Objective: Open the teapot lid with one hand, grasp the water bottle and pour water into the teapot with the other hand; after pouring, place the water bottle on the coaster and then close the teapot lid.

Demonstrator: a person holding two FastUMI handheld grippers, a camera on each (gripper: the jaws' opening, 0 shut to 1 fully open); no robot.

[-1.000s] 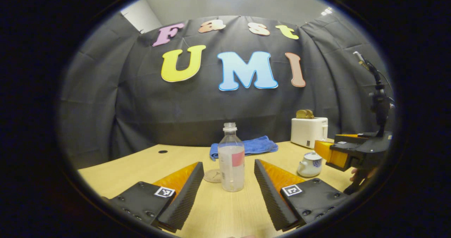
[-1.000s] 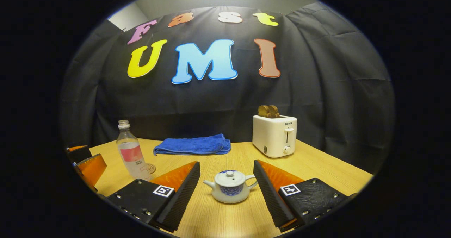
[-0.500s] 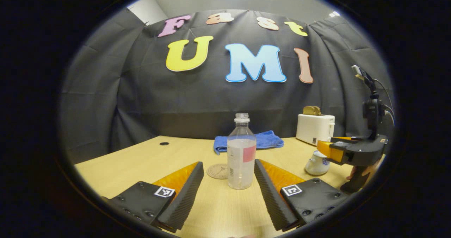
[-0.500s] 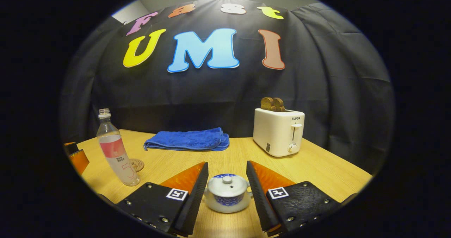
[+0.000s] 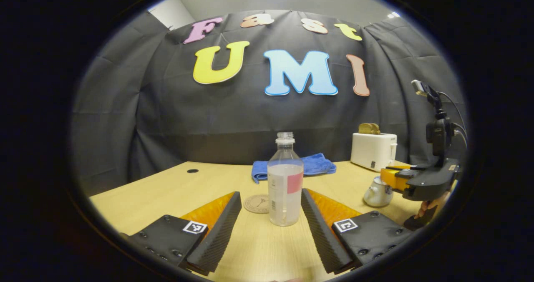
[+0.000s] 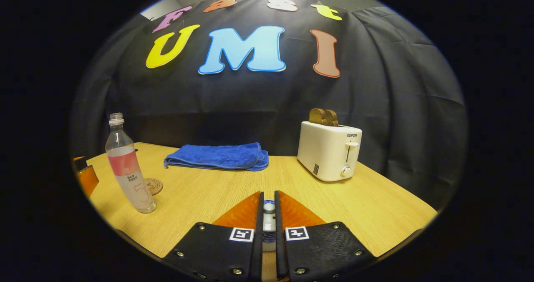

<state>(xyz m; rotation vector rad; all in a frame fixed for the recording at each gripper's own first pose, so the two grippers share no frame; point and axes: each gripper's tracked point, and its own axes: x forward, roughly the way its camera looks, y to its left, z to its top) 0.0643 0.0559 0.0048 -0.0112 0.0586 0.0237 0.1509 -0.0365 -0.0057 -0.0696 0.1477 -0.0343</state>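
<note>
In the left gripper view a clear, uncapped water bottle [image 5: 285, 182] with a pink label stands upright on the table. My left gripper [image 5: 271, 195] is open, with the bottle's base between its fingers, nearer the right one and untouched. A round coaster [image 5: 257, 203] lies just left of and behind the bottle. The white and blue teapot [image 5: 377, 192] sits at the right. My right gripper [image 6: 269, 202] is shut on the knob of the teapot lid [image 6: 269, 208], and its fingers hide the pot's body. The bottle [image 6: 125, 169] and coaster [image 6: 153, 186] stand at the left in the right gripper view.
A folded blue towel [image 6: 217, 157] lies at the back of the wooden table [image 6: 375, 207]. A white toaster [image 6: 329, 150] with toast in it stands at the back right. A person's hand [image 5: 429, 207] holds the right gripper's handle.
My right gripper has moved down over the teapot and shut on the lid knob. My left gripper has crept forward, so the bottle now stands between its open fingers.
</note>
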